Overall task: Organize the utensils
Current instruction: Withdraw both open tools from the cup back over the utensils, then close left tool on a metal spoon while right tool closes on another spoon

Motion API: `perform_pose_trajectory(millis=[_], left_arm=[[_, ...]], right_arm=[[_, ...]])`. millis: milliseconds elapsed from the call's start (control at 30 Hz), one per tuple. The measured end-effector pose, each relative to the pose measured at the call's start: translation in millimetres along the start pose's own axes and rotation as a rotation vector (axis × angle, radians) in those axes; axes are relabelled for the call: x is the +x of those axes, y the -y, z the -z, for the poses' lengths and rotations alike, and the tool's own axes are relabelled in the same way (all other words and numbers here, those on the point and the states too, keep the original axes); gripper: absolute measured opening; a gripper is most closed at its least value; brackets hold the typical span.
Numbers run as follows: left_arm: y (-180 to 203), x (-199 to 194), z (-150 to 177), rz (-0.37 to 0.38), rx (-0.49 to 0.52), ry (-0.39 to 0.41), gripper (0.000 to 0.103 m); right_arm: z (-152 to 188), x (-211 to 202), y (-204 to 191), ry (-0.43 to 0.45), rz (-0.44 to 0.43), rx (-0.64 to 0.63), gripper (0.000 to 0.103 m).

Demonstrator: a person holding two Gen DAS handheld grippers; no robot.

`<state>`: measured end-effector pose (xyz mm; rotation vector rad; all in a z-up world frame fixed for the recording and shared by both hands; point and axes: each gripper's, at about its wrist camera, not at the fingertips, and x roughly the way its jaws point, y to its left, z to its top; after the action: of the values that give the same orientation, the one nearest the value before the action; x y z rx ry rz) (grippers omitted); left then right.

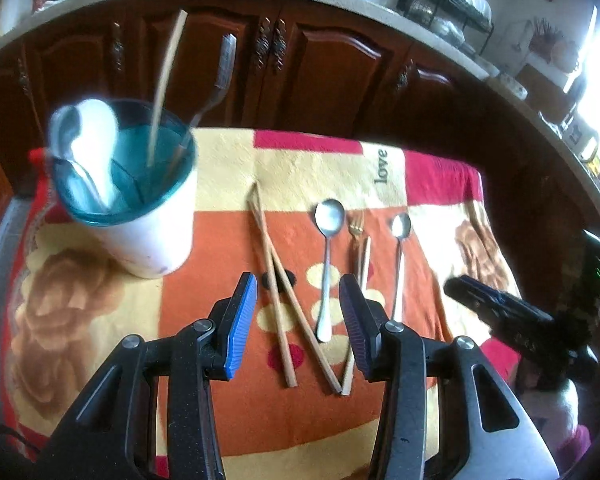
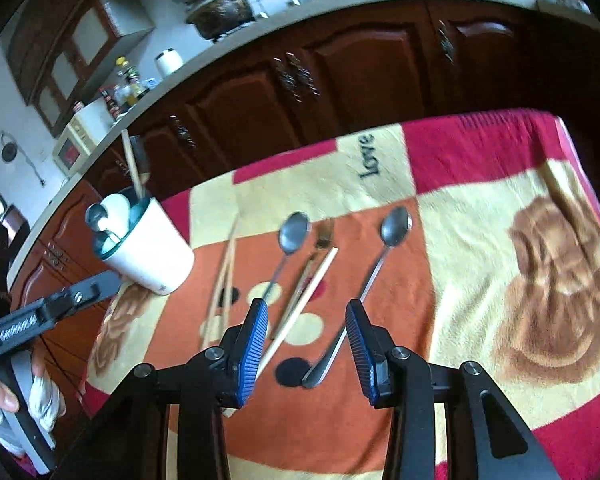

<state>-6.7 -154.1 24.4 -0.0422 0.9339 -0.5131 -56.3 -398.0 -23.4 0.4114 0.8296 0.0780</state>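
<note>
From my left claw I look down over a patchwork blanket in orange, cream and red. Its blue pads stand wide apart with nothing gripped; between them, lower on the cloth, lie two crossed wooden chopsticks and the big spoon. Just right of that spoon lie a gold fork and a pale third chopstick running under my right finger, then a smaller spoon. Up left stands the white cup with a teal rim, already holding a white ladle-like spoon, a metal spoon, a chopstick and a dark-handled utensil. This view alone shows the inside of that cup clearly, and it catches my right claw coming in from the right edge.

From my right claw the same row sits nearer. The pads stand apart and empty, with the smaller spoon's handle lying on the cloth between them and the pale chopstick beside the left pad. The fork is blurred here. The cup stands far left, seen from the side. Only here do I see my gloved left hand holding the left claw's body at the lower left edge, and a pot on the counter behind.
</note>
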Motion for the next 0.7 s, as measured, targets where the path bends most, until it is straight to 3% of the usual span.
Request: perform_pose_trajectory(millis=[300, 467, 700], left_arm=[[20, 45, -19, 0.070, 0.029, -0.070, 0.042], [33, 79, -39, 0.072, 0.054, -0.093, 0.042], [29, 139, -59, 0.040, 0.000, -0.166, 0.042]], right_arm=[[-26, 33, 53, -0.017, 0.003, 0.064, 0.039], [-41, 47, 73, -0.011, -0.021, 0.083, 0.039], [-54, 73, 90, -0.047, -0.064, 0.084, 0.039]])
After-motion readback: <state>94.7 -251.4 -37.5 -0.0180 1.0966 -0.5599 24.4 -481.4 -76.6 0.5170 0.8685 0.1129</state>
